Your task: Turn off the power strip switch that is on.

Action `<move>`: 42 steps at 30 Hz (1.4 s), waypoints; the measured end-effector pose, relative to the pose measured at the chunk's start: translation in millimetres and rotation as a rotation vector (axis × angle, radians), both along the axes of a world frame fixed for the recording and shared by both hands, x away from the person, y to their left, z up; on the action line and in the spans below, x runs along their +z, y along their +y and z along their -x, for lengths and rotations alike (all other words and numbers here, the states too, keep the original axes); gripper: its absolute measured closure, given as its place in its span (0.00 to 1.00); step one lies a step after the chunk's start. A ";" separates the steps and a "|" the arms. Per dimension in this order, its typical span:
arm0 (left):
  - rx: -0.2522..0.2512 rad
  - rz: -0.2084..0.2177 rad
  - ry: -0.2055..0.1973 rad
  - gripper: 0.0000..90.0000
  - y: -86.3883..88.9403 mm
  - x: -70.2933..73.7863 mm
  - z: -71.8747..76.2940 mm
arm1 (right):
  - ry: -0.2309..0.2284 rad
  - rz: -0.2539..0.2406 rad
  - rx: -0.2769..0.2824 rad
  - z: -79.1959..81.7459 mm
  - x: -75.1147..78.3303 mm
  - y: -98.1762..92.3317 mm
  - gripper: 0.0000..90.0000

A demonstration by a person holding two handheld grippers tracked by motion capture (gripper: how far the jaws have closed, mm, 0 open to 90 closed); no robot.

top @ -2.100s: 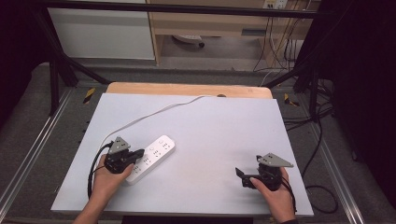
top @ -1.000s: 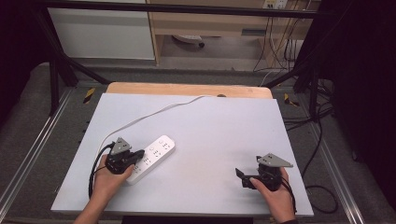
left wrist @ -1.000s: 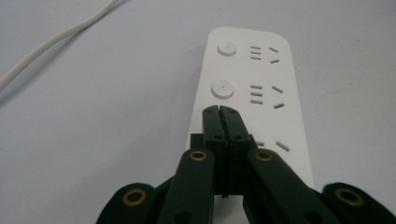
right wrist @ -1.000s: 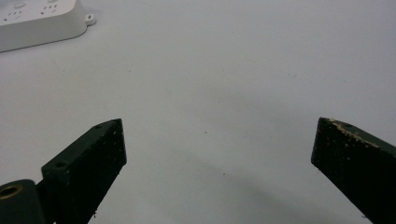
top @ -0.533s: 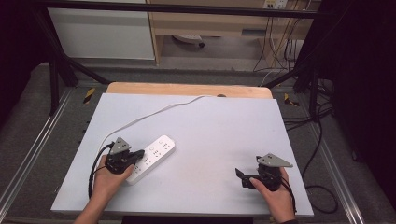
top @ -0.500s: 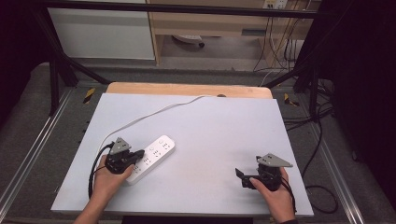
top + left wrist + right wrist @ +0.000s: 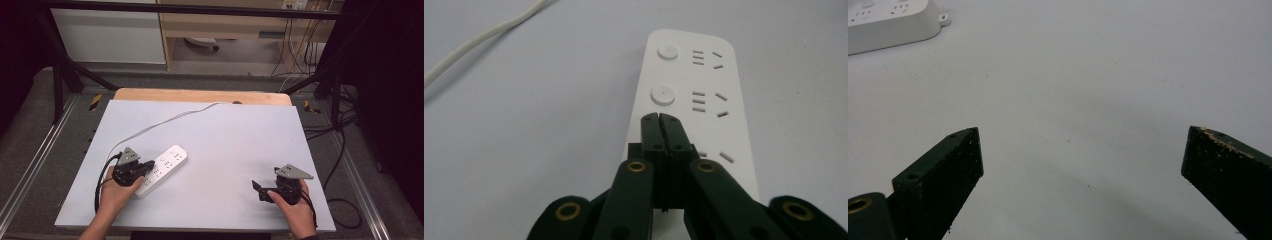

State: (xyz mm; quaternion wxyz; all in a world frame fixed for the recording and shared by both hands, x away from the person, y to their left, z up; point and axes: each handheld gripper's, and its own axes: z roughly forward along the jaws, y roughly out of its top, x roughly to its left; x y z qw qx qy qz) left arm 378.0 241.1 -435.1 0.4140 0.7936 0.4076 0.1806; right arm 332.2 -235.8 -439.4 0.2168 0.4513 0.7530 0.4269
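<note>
Pressed together with nothing between them, the left gripper's [image 7: 659, 116] jaws point down over the white power strip [image 7: 696, 100], just short of its nearer round button [image 7: 662, 94]. A small, straight push should do. The right gripper [image 7: 1082, 145], jaws wide and empty, idles over the bare table [image 7: 235, 135], well apart from the strip.

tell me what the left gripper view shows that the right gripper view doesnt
Left gripper view: the left gripper shut, tips over the power strip's face, two round buttons, socket slots, and the white cord. Right gripper view: the right gripper wide open over bare table. Both share: the strip, just its corner in the right gripper view, and the table.
</note>
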 end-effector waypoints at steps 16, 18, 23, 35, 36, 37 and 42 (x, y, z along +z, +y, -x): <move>0.005 0.014 0.014 1.00 1.2 0.1 -1.0 | 0.008 -0.004 -0.001 -0.3 -1.0 0.4 0.04; 0.005 0.022 0.017 1.00 1.7 -0.1 -1.3 | 0.009 -0.002 0.002 -0.5 -1.3 0.4 0.04; 0.001 0.016 0.020 1.00 2.0 0.3 -1.3 | 0.008 -0.002 0.003 -0.5 -1.3 0.4 0.04; 0.006 0.019 0.023 1.00 2.6 0.3 -1.7 | 0.013 -0.005 0.002 -0.8 -1.9 0.0 0.04; 0.006 0.020 0.023 1.00 2.6 0.3 -1.8 | 0.012 -0.004 0.002 -0.9 -2.0 0.0 0.04; 0.005 0.021 0.024 1.00 2.8 0.3 -1.9 | 0.013 -0.003 0.002 -1.0 -2.0 0.1 0.04; 0.003 0.016 0.021 1.00 2.6 0.4 -1.8 | 0.010 -0.007 0.001 -0.8 -1.5 0.1 0.04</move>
